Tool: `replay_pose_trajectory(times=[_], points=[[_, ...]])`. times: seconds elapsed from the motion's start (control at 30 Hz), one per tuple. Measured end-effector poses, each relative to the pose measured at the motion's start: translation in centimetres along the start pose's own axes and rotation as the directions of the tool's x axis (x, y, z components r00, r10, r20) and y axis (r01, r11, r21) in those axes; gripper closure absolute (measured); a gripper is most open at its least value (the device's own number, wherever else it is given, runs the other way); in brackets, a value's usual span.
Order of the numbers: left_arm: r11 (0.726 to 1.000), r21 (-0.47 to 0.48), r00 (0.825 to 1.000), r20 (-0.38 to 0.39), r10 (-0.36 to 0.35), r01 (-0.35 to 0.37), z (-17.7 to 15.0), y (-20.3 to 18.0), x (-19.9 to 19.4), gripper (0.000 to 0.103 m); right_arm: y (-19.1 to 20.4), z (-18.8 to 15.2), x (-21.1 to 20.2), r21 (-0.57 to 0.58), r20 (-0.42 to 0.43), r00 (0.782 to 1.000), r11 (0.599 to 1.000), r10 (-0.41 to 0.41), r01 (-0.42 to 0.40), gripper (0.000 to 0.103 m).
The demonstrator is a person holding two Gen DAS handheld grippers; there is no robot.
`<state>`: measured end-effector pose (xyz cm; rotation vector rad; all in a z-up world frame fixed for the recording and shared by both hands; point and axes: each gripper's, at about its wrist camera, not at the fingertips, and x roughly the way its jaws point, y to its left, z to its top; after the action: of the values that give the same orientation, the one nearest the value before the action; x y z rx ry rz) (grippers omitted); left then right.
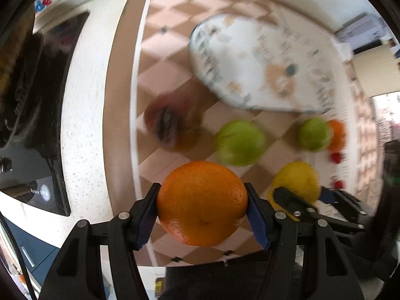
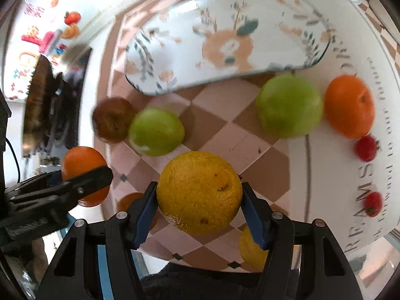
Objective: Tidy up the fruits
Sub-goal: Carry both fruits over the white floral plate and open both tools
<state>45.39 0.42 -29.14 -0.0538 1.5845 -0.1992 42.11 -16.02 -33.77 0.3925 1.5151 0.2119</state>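
My left gripper [image 1: 202, 203] is shut on an orange [image 1: 202, 203] and holds it above the checkered mat [image 1: 160, 50]. My right gripper [image 2: 199, 196] is shut on a yellow citrus fruit [image 2: 199, 193]; it also shows in the left wrist view [image 1: 297, 181]. The left gripper with its orange [image 2: 83, 161] shows at the left of the right wrist view. On the mat lie two green apples [image 2: 156, 131] [image 2: 288, 106], a brown fruit [image 2: 112, 120], another orange [image 2: 348, 106] and two small red fruits [image 2: 366, 147] [image 2: 372, 203]. A floral oval tray [image 2: 225, 40] lies beyond them.
A black stove [image 1: 37, 115] stands on the white counter [image 1: 85, 130] to the left of the mat. Another yellow fruit [image 2: 251, 250] and an orange fruit [image 2: 131, 201] lie below the right gripper. A white mat with lettering [image 2: 350, 175] lies at the right.
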Motion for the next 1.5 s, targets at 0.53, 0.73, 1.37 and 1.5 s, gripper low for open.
replay_pose_trajectory(times=[0.53,0.73,1.37,1.5], points=[[0.998,-0.069,0.998,-0.058,-0.002,-0.003,16.4,-5.7,3.9,0.041,-4.6,17.5,-0.9,-0.118,-0.017,0.999,0.992,-0.037,0.034,0.036],[0.991,-0.131,0.990,-0.140,-0.004,-0.015,19.1,-4.9,7.2,0.041,-4.5,20.3,1.3,-0.153,-0.049,0.998,0.987,-0.047,0.039,0.036],[0.974,-0.224,0.993,-0.119,0.007,-0.033,19.9,-1.2,7.8,0.011,-3.5,22.6,1.5,-0.232,-0.064,0.996,0.972,-0.065,0.048,0.014],[0.977,-0.199,0.995,-0.082,0.056,-0.072,18.7,-0.9,6.2,0.011,-4.1,21.4,0.0,-0.199,-0.037,0.992,0.974,-0.120,0.110,0.013]])
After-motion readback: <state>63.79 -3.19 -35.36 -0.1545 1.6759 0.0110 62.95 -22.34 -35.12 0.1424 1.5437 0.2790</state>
